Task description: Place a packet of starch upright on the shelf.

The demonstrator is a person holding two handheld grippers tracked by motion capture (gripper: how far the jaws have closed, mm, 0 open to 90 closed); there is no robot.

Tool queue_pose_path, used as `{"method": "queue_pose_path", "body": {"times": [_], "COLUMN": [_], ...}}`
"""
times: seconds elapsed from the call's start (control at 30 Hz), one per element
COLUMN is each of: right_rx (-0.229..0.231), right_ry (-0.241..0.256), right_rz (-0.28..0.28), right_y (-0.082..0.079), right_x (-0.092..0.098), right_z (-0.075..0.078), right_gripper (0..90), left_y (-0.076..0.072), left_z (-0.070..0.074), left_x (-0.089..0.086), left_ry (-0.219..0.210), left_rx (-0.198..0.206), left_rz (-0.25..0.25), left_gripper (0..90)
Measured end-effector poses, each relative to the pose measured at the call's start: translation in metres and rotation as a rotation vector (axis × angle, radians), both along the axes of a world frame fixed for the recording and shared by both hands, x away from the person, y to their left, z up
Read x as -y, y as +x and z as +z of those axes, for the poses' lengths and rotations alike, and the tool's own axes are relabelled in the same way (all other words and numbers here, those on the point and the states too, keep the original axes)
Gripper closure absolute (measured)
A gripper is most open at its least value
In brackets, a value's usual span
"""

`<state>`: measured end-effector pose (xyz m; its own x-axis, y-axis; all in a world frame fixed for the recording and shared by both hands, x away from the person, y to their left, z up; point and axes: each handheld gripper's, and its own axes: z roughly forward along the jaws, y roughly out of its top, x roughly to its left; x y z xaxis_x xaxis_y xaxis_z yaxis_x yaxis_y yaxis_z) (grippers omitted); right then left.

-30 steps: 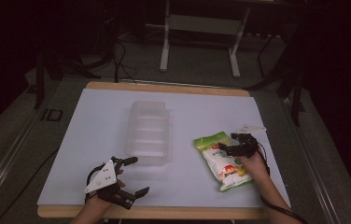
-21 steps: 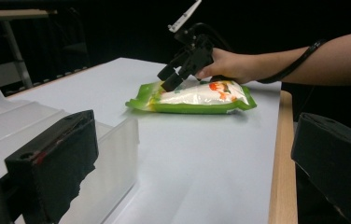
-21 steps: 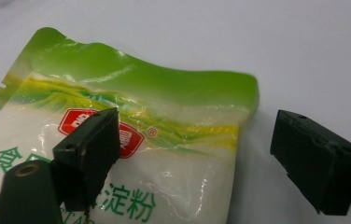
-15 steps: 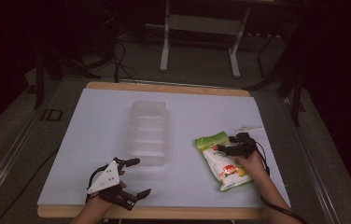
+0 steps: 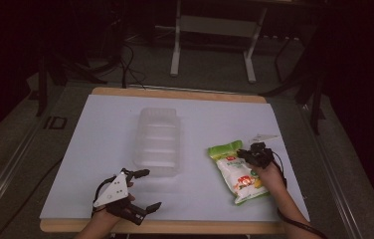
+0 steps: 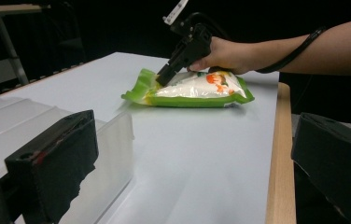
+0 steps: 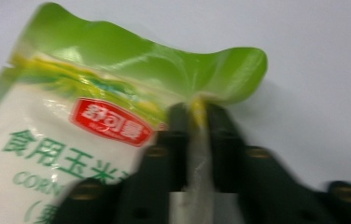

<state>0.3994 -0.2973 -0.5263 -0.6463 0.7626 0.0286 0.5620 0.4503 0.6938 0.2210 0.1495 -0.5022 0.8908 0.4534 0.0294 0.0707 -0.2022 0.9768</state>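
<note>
While the right gripper pinches the side seam of the bag just below its green top flap, its jaws stand nearly together with only the thin film between them. This is a sensible hold: the seam is flat and free of contents, so the jaws bite on doubled plastic rather than on a soft bulge. The bag lies flat on the right half of the table, well apart from the tray, its sealed top pointing away from the person.

The bag is glossy film, green at the edges and white over the middle, with a red label and green print (the word CORN is legible in the right gripper view). It looks plump and loosely filled, so it will likely sag and shift when lifted by one edge. The top flap is wavy and curled up.

The tray is clear, thin-walled plastic, rectangular with rounded corners and a ribbed floor, open side up and empty; it appears placed centrally to receive the bag.

The left gripper rests at the near edge of the table, just in front of the tray, jaws wide apart and holding nothing. Its pads are black and blocky. The table has a matte white top with a pale wooden rim.
</note>
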Motion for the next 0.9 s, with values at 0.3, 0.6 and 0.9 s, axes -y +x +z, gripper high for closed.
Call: {"method": "queue_pose_path", "body": {"times": [0.3, 0.6, 0.9], "right_rx": [0.037, 0.139, 0.221], "right_ry": [0.033, 0.093, 0.117], "right_rz": [0.026, 0.054, 0.064], "right_y": [-0.004, -0.022, -0.046], "right_x": [-0.001, -0.002, -0.002], "right_z": [0.009, 0.034, 0.055], "right_gripper": [88.5, 88.5, 88.5], "left_y": [0.000, 0.000, -0.001], "left_z": [0.000, 0.001, 0.001], "left_x": [-0.002, -0.002, -0.001], "left_ry": [-0.005, -0.004, 0.002], "left_rx": [-0.003, 0.001, 0.005], "left_rz": [0.002, 0.003, 0.002], "left_gripper": [0.8, 0.9, 0.8]}}
